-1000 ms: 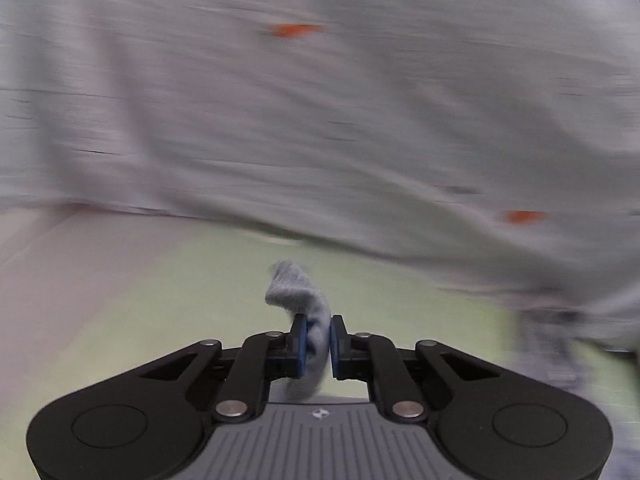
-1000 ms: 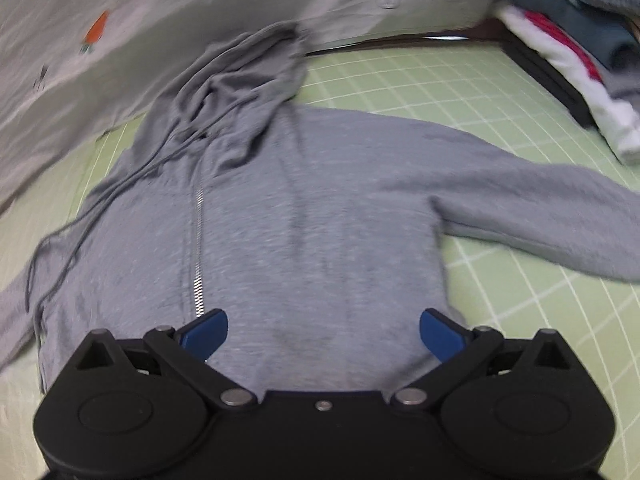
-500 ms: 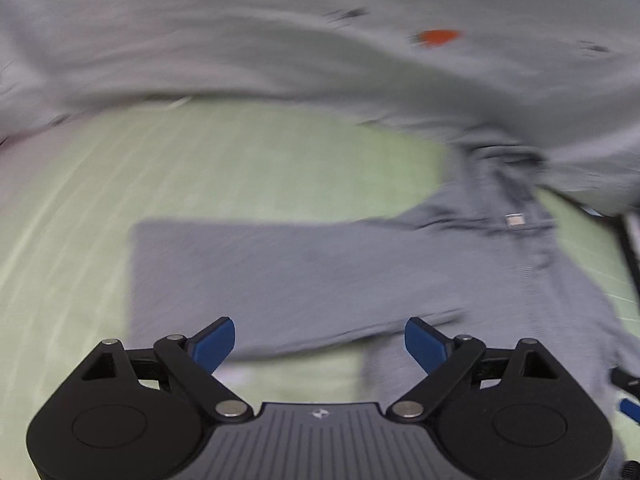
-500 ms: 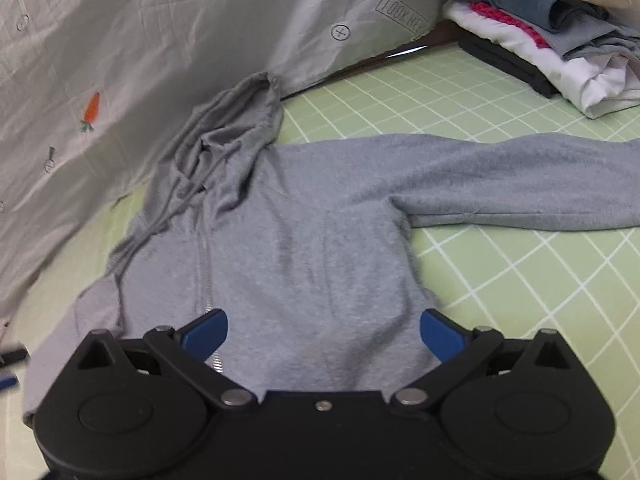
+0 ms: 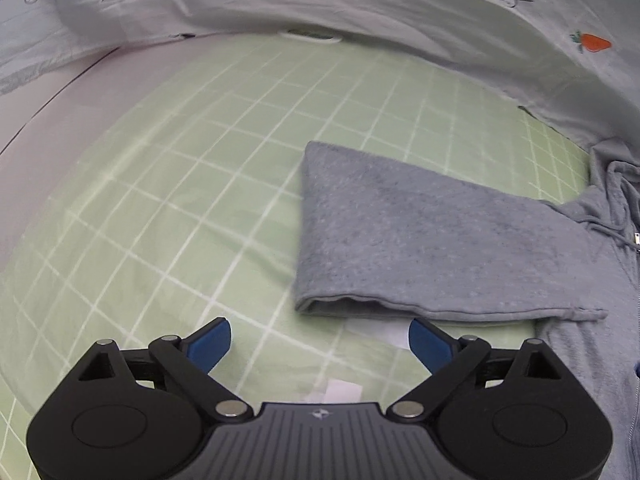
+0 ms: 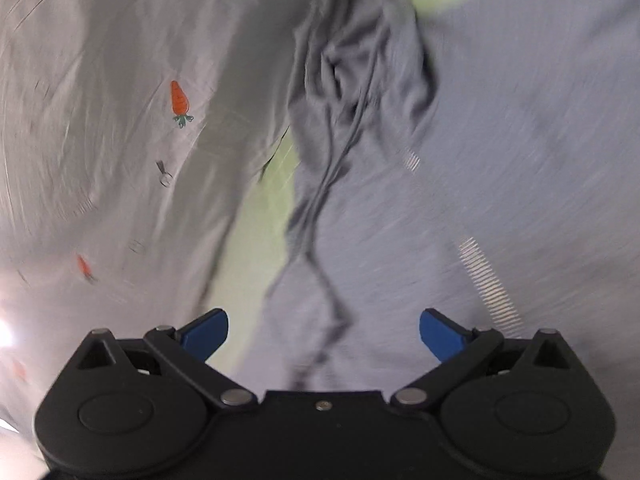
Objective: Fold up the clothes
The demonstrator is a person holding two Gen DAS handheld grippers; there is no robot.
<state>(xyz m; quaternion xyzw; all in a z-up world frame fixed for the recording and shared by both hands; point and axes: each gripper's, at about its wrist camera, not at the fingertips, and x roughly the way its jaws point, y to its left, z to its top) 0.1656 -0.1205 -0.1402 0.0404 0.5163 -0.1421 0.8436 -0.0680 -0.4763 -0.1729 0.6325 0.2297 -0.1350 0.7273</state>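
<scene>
Hovering just short of the sleeve cuff, the left gripper has its blue pads spread wide with nothing between them; its jaws have just been opening. Ahead of it, the grey hoodie's left sleeve lies flat and straight on the green gridded mat, its cuff end nearest the fingers and its shoulder end running off to the zipper and drawstring at the right edge. The right gripper is likewise spread and empty, poised over the hoodie body in a blurred view, with the bunched hood and its drawstring ahead and the zipper teeth off to the right. A pale carrot-print sheet hangs behind the mat. The knit looks soft, light and limp, so it will likely drape and sag from any pinch; the cuff's doubled hem seems the firmest place to take hold, with a second grip near the shoulder seam to keep the fold line straight.
</scene>
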